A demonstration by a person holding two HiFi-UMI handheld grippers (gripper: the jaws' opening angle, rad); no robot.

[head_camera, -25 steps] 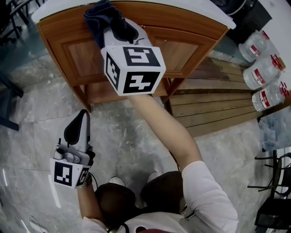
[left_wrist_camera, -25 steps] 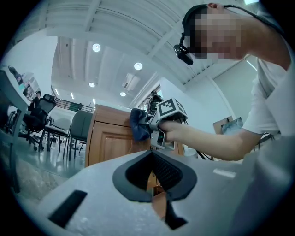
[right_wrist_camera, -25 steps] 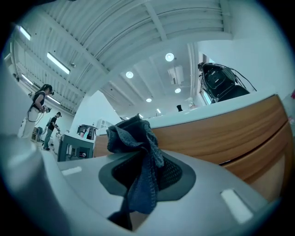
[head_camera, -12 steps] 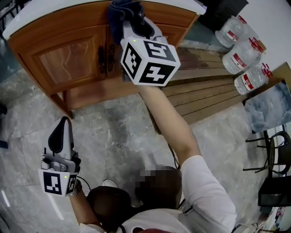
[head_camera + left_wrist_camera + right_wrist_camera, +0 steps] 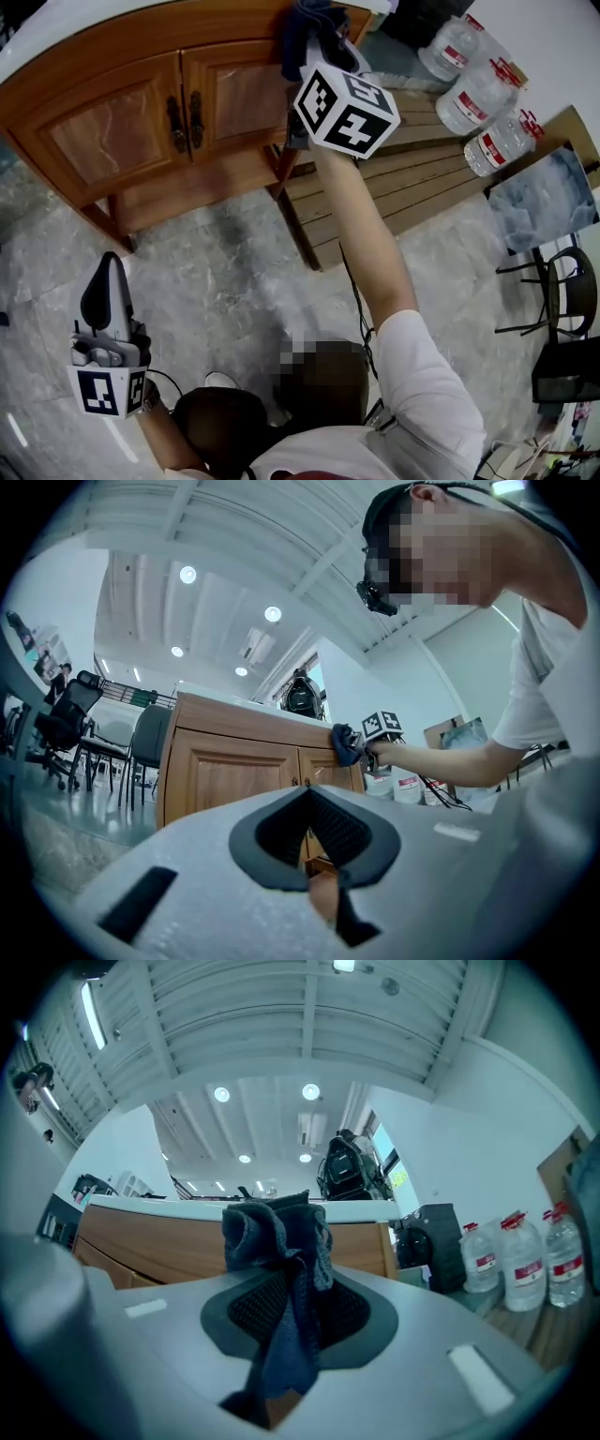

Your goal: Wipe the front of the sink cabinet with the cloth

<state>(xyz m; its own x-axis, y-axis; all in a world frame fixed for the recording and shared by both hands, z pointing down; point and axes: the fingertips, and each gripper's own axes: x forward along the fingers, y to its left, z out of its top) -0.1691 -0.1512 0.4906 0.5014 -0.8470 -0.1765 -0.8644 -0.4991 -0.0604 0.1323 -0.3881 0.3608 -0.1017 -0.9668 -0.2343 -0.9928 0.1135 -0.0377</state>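
Observation:
The wooden sink cabinet [image 5: 122,141] has two panel doors with dark handles [image 5: 184,120]. My right gripper [image 5: 323,56] is shut on a dark blue cloth [image 5: 309,21], which it holds against the cabinet's upper right corner, just under the white countertop. In the right gripper view the bunched cloth [image 5: 272,1227] sticks out between the jaws in front of the cabinet's top rail [image 5: 159,1241]. My left gripper [image 5: 105,272] hangs low over the floor, left of the person's legs, shut on nothing. The left gripper view shows the cabinet [image 5: 234,771] and the cloth [image 5: 345,744] at a distance.
Three large water bottles [image 5: 473,94] stand to the right of the cabinet on a wooden slatted platform [image 5: 394,187]. The floor [image 5: 216,272] is grey marble. A dark chair [image 5: 562,300] stands at the far right. Office chairs [image 5: 66,724] stand left of the cabinet.
My right gripper has carried the cloth rightwards along the top of the cabinet front, from above the left door to the right corner. My left gripper has stayed low and shut.

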